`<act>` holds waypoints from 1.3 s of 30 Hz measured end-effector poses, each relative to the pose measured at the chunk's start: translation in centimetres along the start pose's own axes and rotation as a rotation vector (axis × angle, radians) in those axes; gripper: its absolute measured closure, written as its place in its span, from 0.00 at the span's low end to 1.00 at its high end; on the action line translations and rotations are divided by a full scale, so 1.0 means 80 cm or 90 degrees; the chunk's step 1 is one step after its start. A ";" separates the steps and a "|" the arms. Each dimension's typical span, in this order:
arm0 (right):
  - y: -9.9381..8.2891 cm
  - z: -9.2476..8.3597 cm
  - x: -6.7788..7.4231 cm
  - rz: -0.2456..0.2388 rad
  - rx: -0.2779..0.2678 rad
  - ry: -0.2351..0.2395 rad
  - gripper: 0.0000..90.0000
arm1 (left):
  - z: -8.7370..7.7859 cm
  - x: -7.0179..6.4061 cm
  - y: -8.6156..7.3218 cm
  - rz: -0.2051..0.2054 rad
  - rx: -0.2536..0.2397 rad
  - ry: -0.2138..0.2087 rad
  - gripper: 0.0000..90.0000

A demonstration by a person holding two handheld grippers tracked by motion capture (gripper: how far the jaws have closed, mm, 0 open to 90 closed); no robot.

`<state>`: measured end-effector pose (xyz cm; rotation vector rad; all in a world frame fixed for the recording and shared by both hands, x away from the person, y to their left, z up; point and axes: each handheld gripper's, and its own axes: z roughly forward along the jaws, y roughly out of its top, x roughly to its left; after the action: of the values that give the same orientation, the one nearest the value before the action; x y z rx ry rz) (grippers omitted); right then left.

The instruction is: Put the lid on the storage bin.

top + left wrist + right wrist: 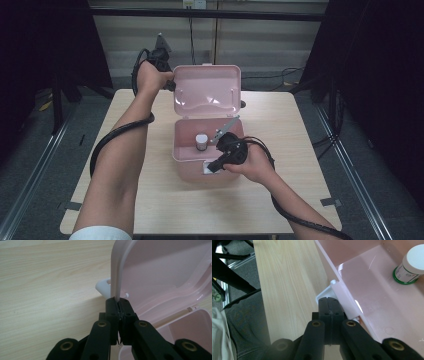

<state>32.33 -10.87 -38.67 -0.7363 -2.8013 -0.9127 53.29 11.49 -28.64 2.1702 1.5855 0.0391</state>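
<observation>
Two grippers are working a pink box (pixel 186 165) that is sitting open near the middle of the wooden table (pixel 150 200).
Its lid (pixel 206 90) is standing upright at the far side, and the left gripper (pixel 118 305) is pinching that lid's side edge with jaws clamped together on it. Nearer the person, the right gripper (pixel 329 304) is resting at the box's front wall, jaws pressed together by the white latch (pixel 325 293); whether they are gripping it is unclear. Inside the box, a small white-capped jar (pixel 412 263) is standing upright.
</observation>
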 end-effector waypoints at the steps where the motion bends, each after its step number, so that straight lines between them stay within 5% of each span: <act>1: 0.000 0.000 0.000 0.000 0.000 0.000 1.00 | 0.000 -0.001 0.000 0.000 -0.001 0.002 0.97; 39: 0.001 0.000 -0.001 0.015 0.002 -0.006 1.00 | -0.024 -0.009 -0.024 0.020 -0.015 0.002 0.97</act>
<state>32.44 -10.81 -38.64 -0.7749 -2.7951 -0.9039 50.75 11.94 -27.43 2.1790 1.5452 0.0706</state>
